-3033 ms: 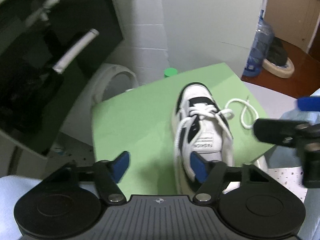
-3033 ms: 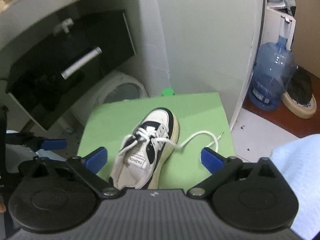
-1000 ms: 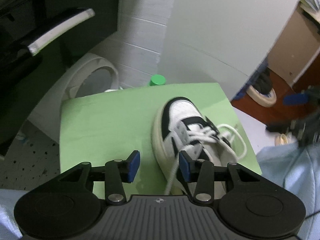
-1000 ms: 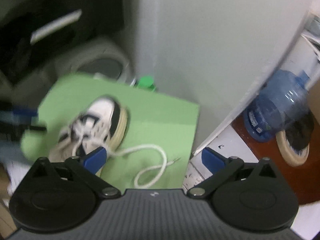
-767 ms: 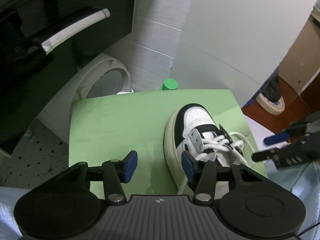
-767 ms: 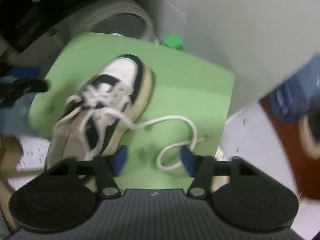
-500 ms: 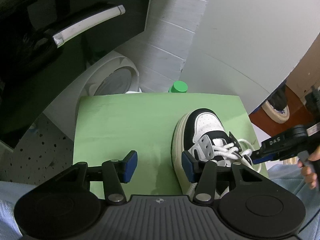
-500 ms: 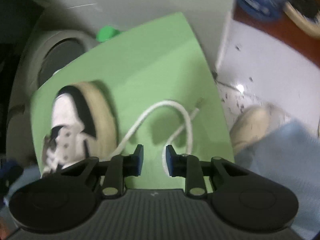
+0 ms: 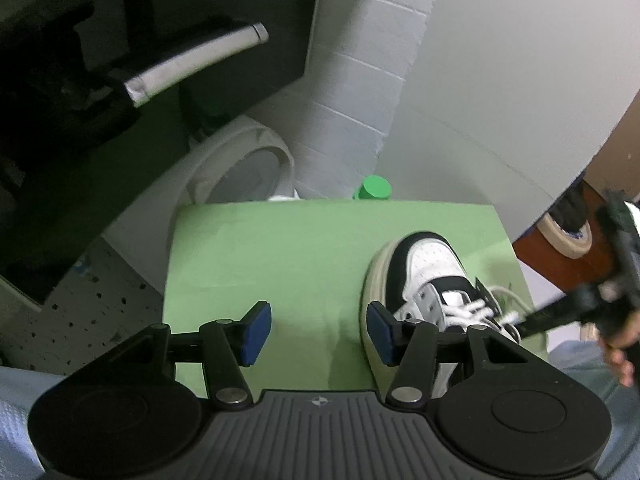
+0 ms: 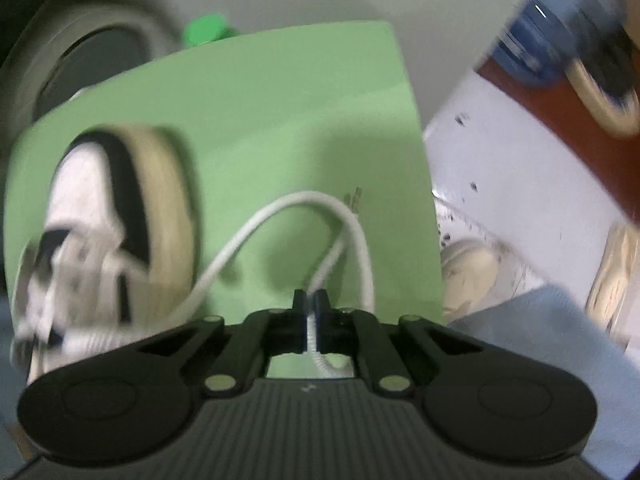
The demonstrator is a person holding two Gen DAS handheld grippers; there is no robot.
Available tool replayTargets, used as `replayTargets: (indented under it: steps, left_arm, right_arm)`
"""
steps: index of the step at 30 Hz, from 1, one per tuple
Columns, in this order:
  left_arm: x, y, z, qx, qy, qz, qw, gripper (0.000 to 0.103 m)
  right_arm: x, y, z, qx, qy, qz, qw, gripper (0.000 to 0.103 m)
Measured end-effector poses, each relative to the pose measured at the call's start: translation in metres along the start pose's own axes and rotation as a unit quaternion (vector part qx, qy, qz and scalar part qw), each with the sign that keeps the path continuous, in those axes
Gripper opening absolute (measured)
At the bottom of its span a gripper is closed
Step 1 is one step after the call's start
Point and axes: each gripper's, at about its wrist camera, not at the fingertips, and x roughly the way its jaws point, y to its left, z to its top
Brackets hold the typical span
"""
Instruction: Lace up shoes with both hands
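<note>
A black-and-white sneaker stands on a green mat, toe pointing away. My left gripper hovers over bare mat just left of the sneaker. Its jaws are opening and nothing is between them; the right pad is beside the sole. In the right wrist view the sneaker is blurred at the left. Its loose white lace loops over the mat. My right gripper points down and is shut on that lace. It also shows in the left wrist view as the right gripper, held by a hand.
A green bottle cap and a white round tub sit behind the mat. A black cabinet with a silver handle is at the far left. A blue water jug and a tape roll are on the floor at the right.
My right gripper came down over the loose lace, tipped to point downward, and went from wide open to shut on it. The left gripper's jaws widened slightly; the left gripper barely moved.
</note>
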Motion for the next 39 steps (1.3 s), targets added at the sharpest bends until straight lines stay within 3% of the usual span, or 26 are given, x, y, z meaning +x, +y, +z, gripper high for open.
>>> replayTargets:
  steps: [3,6,9,12,14,17,19,22,29,32,37,39]
  left_arm:
    - [0.003,0.009,0.004,-0.035,0.026,-0.050,0.9978,0.055]
    - [0.008,0.017,0.007,-0.084,0.062,-0.120,0.9872,0.057]
    - [0.013,0.023,0.008,-0.126,0.094,-0.195,0.9681,0.057]
    - [0.021,0.032,0.006,-0.173,0.125,-0.256,0.9428,0.057]
    - [0.024,0.038,0.005,-0.197,0.135,-0.274,0.9314,0.057]
    - [0.026,0.044,0.003,-0.218,0.150,-0.287,0.9205,0.057]
    - [0.027,0.046,0.003,-0.225,0.153,-0.287,0.9186,0.057]
    - [0.027,0.045,0.004,-0.225,0.155,-0.287,0.9179,0.057]
    - [0.031,0.043,0.001,-0.240,0.177,-0.314,0.9014,0.057]
    - [0.033,0.038,-0.001,-0.238,0.183,-0.316,0.8999,0.055]
    - [0.030,0.031,-0.001,-0.219,0.179,-0.317,0.9052,0.029]
    - [0.029,0.030,-0.001,-0.213,0.178,-0.317,0.9069,0.026]
  right_arm:
    - [-0.033,0.000,-0.012,-0.034,-0.015,0.060,0.998,0.004]
    - [-0.074,0.006,-0.029,-0.094,-0.041,0.110,0.989,0.004]
    - [-0.107,0.019,-0.046,-0.166,-0.049,0.153,0.973,0.004]
    - [-0.110,0.024,-0.054,-0.158,0.016,0.240,0.957,0.004]
    - [-0.110,0.029,-0.058,-0.169,0.028,0.272,0.947,0.004]
    - [-0.116,0.047,-0.067,-0.234,0.029,0.292,0.927,0.004]
    - [-0.116,0.059,-0.072,-0.262,0.041,0.309,0.913,0.004]
    - [-0.111,0.070,-0.075,-0.276,0.053,0.311,0.908,0.004]
    - [-0.121,0.088,-0.081,-0.368,0.004,0.235,0.900,0.004]
    - [-0.123,0.093,-0.081,-0.379,0.000,0.228,0.897,0.004]
    - [-0.120,0.100,-0.078,-0.386,-0.001,0.226,0.894,0.004]
    - [-0.118,0.104,-0.079,-0.392,-0.001,0.224,0.892,0.004]
